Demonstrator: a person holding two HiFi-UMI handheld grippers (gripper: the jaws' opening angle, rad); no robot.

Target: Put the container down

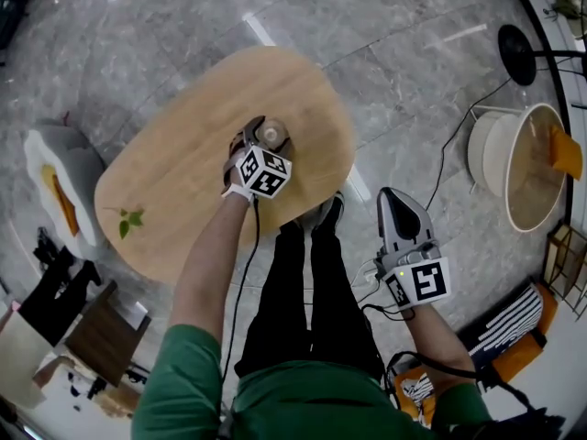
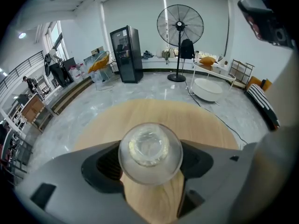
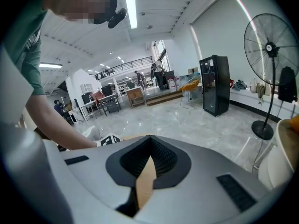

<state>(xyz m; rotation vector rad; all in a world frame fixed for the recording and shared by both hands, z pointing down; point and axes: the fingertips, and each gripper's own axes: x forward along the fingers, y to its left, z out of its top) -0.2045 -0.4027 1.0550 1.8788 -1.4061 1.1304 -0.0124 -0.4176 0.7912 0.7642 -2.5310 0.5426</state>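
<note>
A clear glass container with a round mouth is clamped between the jaws of my left gripper, over the middle of the oval wooden table. In the left gripper view the container fills the gap between the dark pads, seen from above, and my left gripper is shut on it. Whether its base touches the table I cannot tell. My right gripper hangs off the table beside the person's right leg, shut and holding nothing. In its own view, the right gripper shows only a sliver of wood between the jaws.
A small green leaf sprig lies on the table's left part. A white seat stands left of the table, a white tub to the right, with a fan base and cable behind. A brown stool sits at lower left.
</note>
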